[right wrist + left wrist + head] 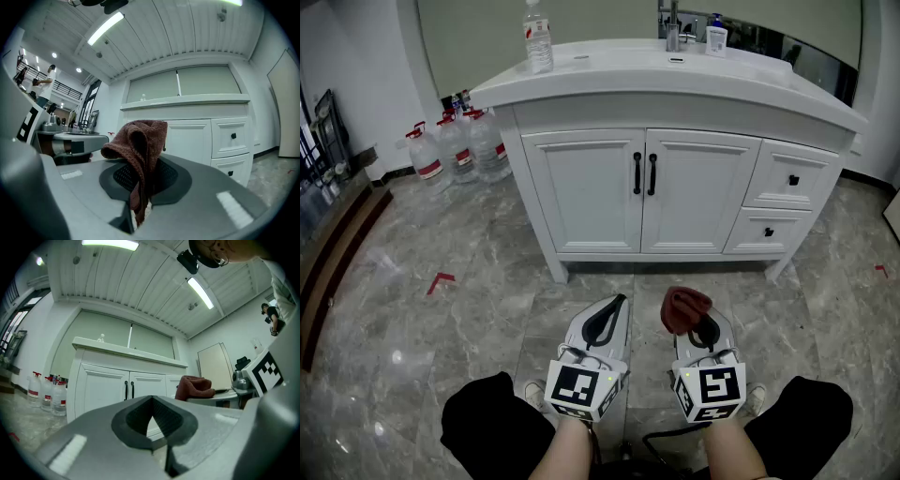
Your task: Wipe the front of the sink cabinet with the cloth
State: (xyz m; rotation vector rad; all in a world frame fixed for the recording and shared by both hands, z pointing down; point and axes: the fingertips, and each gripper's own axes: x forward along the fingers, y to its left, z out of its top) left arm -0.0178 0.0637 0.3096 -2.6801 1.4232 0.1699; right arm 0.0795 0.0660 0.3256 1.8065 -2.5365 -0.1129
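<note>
Water jugs (455, 145) stand on the marble floor (412, 309)

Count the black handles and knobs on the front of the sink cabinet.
4. Two vertical bar handles sit side by side where the doors meet. An upper knob and a lower knob are on the right-hand drawers. None looks hidden.

Sink cabinet (675, 187) stands ahead at centre, on the floor (412, 328).
On its counter (609, 80): bottle (538, 37) near the left front corner; faucet (673, 28) at the back, right of centre; dispenser (716, 36) just right of the faucet.
Cabinet front: two doors (643, 192) side by side, two drawers (780, 202) stacked to their right.
Water jugs (455, 145) on the floor left of the cabinet, by the wall.
Tape mark (441, 280) on the floor, left and forward of the cabinet.
Left hand-held gripper (617, 305) and right hand-held gripper (698, 323) sit side by side before the doors, apart from them.
Cloth (684, 307) sits between the right one's jaws, bunched over their tips.
</note>
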